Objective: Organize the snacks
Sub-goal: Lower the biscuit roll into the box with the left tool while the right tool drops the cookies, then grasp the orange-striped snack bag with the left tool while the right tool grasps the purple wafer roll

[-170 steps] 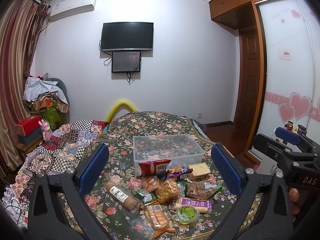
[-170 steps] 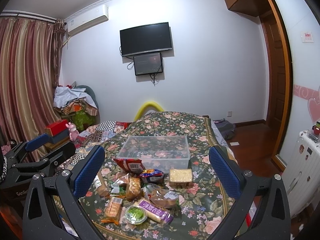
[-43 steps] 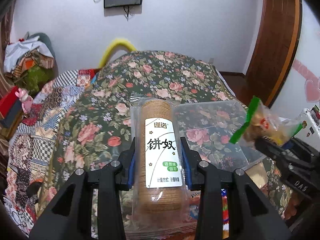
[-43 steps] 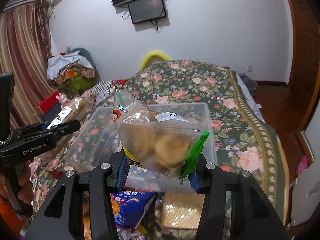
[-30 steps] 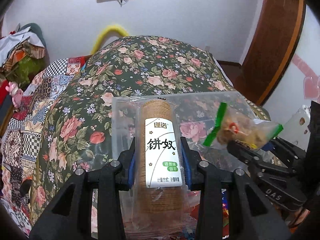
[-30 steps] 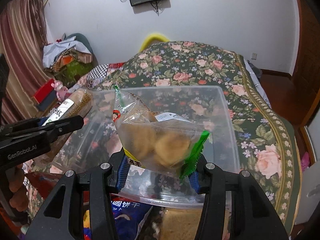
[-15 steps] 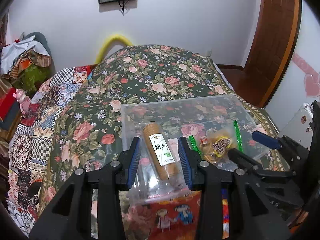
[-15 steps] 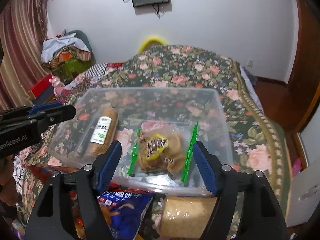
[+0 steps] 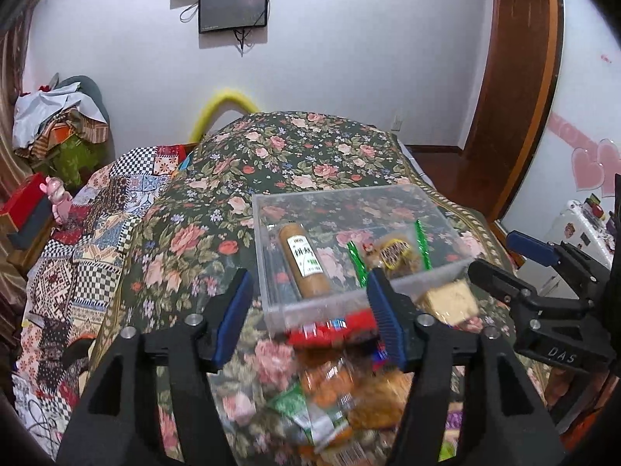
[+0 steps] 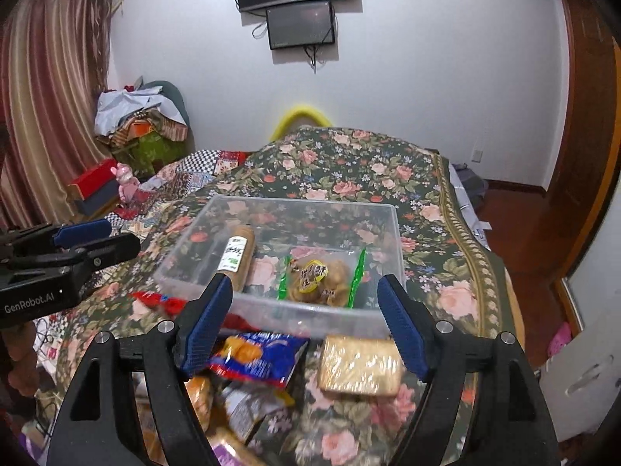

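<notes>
Inside the clear bin [image 10: 388, 229] I see the biscuit roll [image 10: 237, 256] and cookie bag [image 10: 320, 275] lying side by side. My left tool [image 9: 306, 316] and right tool [image 10: 304, 322] gape wide, empty. Just before the bin, the wrapped cracker block [image 10: 359, 365] looks light, crumbly; I'd pinch its long sides gently.

Only readable stuff: "GenRobot.AI" printed white on the left gripper [image 10: 97, 246] body, and "DAS" on the right gripper [image 9: 500, 260]; snack labels are too blurry.
</notes>
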`<state>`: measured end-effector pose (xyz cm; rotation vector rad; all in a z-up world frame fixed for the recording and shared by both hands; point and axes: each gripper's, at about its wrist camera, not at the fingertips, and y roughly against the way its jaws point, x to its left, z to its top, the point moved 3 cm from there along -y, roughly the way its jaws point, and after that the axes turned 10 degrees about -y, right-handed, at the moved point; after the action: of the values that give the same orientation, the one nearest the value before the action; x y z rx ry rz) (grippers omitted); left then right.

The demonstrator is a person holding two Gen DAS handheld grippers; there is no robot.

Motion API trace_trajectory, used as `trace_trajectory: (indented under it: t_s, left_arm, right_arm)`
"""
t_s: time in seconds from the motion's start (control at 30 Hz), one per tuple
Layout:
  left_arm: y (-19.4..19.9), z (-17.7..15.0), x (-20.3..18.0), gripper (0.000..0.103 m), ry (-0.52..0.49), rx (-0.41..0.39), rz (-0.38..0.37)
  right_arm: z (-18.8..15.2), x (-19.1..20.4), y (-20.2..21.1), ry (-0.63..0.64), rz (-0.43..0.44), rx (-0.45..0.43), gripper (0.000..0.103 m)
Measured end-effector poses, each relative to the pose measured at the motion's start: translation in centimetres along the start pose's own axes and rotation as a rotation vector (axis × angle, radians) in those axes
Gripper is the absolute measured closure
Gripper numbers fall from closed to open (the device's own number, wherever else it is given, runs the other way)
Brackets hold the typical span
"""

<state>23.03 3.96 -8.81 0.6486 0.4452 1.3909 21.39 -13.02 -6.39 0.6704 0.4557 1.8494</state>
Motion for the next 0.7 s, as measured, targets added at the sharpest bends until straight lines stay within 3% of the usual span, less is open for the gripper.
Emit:
trace_trajectory:
  t_s: [0.3, 0.7]
  left_arm:
    - [2.7, -4.3, -1.4, 0.03, -0.014, 0.028, -0.006]
    - [1.1, -11.1, -3.1, 0.029, -0.01, 0.175, -0.049]
  right_arm:
    - [-2.9, 0.4, 3.1, 0.023, 0.001, 0.005, 0.023]
    - [-9.6, 0.1, 1.9, 0.078, -0.01, 0.172, 0.023]
